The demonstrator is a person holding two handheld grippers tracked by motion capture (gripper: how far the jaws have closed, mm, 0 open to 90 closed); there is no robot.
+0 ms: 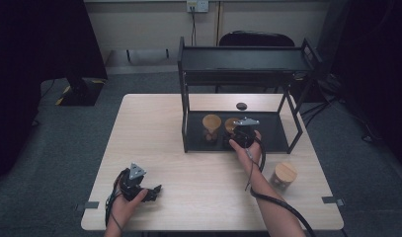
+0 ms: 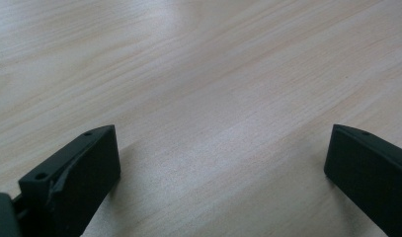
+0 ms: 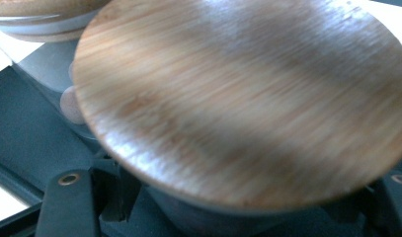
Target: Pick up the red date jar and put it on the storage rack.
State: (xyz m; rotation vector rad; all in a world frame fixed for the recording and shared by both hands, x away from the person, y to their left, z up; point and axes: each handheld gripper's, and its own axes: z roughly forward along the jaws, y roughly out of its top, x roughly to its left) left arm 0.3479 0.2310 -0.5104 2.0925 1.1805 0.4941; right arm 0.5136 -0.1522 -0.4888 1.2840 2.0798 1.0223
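Observation:
A glass jar with a round wooden lid (image 3: 243, 98) sits between the jaws of my right gripper (image 3: 228, 217), which is shut on the jar's body just under the lid. In the high view this jar (image 1: 231, 124) is on the lower tier of a black rack (image 1: 188, 143), half hidden by my right gripper (image 1: 236, 131). A second jar of the same kind (image 1: 211, 127) stands just left of it, and its rim (image 3: 35, 19) shows close by. My left gripper (image 1: 155, 191) rests on the table near the front left, open, with bare wood between its jaws (image 2: 221, 163).
A third wooden-lidded jar (image 1: 283, 176) stands on the table at the front right, beside the right forearm. A small black round thing (image 1: 241, 105) lies behind the rack. The rack's upper shelf (image 1: 248, 59) overhangs the lower tier. A chair stands beyond the table.

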